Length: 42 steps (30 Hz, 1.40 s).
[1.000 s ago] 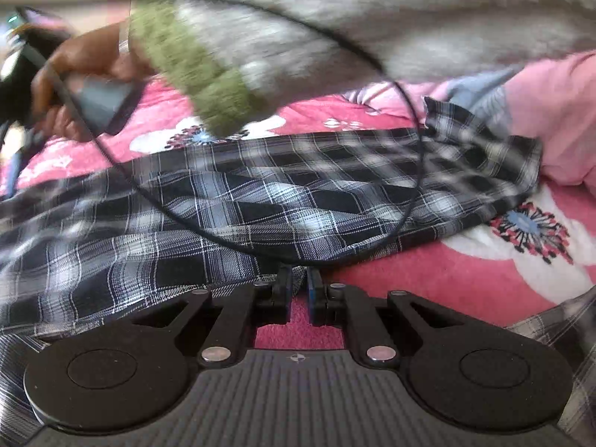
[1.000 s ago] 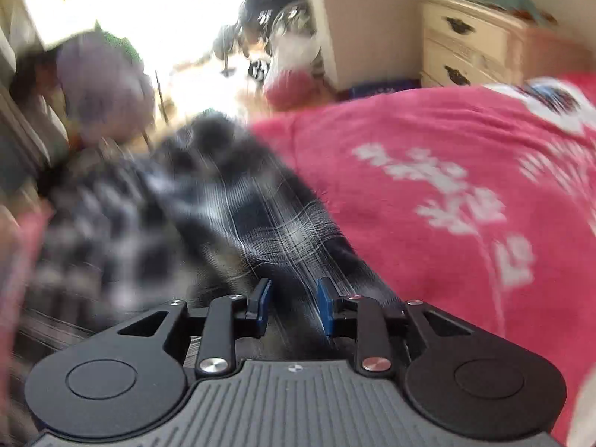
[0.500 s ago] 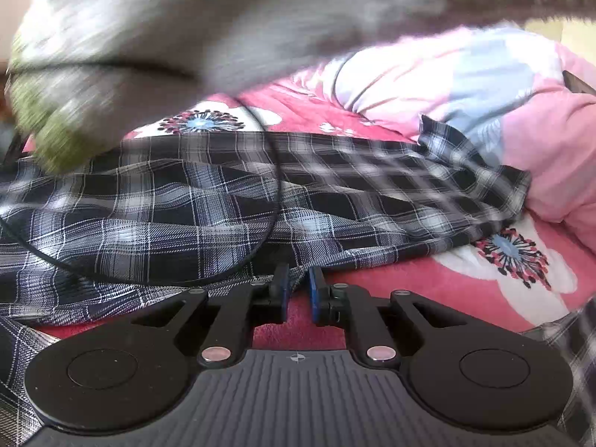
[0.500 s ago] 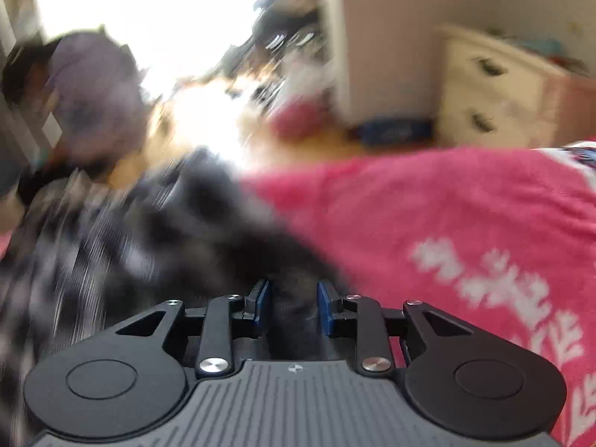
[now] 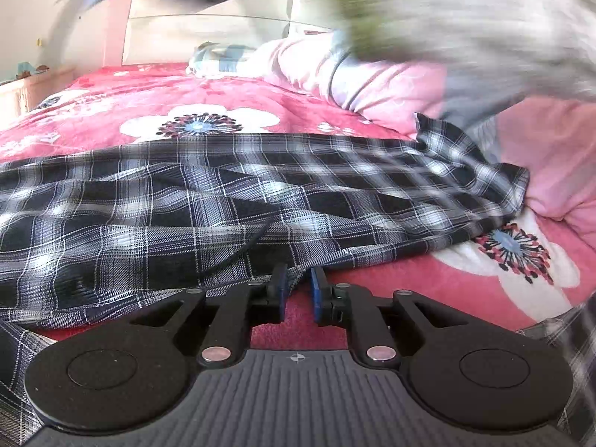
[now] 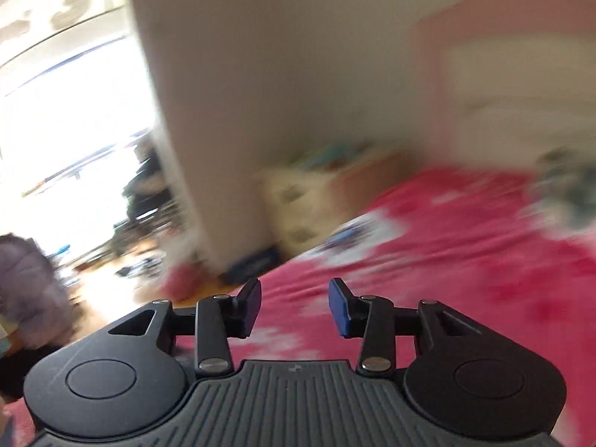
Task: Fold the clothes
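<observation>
A black-and-white plaid shirt (image 5: 208, 201) lies spread across the pink floral bed cover (image 5: 391, 283) in the left wrist view. My left gripper (image 5: 296, 283) is low at the shirt's near hem, its blue pads close together with a corner of the hem pinched between them. A blurred grey sleeve with a green cuff (image 5: 465, 11) sweeps across the top right of that view. In the right wrist view my right gripper (image 6: 294, 305) hangs open above the bed cover (image 6: 447, 260) with nothing between its fingers; that view is blurred and shows no shirt.
Pink and blue bedding (image 5: 391, 82) is piled behind the shirt at the right. A thin black cable (image 5: 238, 253) lies on the shirt near my left fingers. Beyond the bed stand a cream drawer unit (image 6: 309, 205), a wall corner (image 6: 223, 111) and a bright cluttered doorway (image 6: 74, 149).
My right gripper has let go of the plaid cloth, opened and swung up and away. The sleeve crossed over to the right of the left view. The left gripper kept its place.
</observation>
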Each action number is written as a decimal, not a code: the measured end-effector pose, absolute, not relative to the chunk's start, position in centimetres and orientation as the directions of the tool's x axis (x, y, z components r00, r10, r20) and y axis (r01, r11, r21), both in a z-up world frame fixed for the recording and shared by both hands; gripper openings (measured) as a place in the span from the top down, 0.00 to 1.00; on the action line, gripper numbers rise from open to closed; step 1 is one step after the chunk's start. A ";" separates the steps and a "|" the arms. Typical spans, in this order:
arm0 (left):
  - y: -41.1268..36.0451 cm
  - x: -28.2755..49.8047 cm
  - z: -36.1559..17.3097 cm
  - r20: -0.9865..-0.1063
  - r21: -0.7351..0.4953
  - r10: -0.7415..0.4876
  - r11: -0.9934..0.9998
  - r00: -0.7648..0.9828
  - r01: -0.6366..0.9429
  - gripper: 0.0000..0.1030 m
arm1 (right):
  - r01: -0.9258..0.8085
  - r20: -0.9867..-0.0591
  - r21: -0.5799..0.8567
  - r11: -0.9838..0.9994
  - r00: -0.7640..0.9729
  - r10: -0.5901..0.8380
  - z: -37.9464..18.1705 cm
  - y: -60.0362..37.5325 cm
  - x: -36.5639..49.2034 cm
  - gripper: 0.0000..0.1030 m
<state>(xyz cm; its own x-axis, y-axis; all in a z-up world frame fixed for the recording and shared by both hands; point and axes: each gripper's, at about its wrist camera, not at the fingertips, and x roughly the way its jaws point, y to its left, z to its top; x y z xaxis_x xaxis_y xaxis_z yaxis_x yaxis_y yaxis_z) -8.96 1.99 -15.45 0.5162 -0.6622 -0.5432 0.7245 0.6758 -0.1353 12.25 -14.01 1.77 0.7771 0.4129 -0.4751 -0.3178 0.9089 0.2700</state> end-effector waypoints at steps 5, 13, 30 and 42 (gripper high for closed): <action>1.1 -9.0 -15.6 -0.550 -0.115 -0.652 0.678 0.522 0.726 0.88 | -0.112 -0.523 0.188 0.976 0.829 0.196 5.3 -22.2 2.0 0.58; 0.5 -9.9 -15.1 -0.558 -0.026 -0.608 0.694 0.565 0.720 0.84 | 0.195 -0.607 0.085 0.977 0.788 -0.104 7.3 -33.4 -12.3 0.54; 7.9 -5.4 -13.8 -0.489 -0.339 -0.563 0.826 0.666 0.450 0.79 | -0.268 -0.640 0.062 0.962 0.729 0.244 1.4 -22.9 -2.8 0.49; 13.4 -2.3 -16.0 -0.513 -0.532 -0.396 0.843 0.762 0.080 0.75 | -0.524 -0.745 0.211 0.825 0.460 0.482 -10.7 -7.6 17.8 0.49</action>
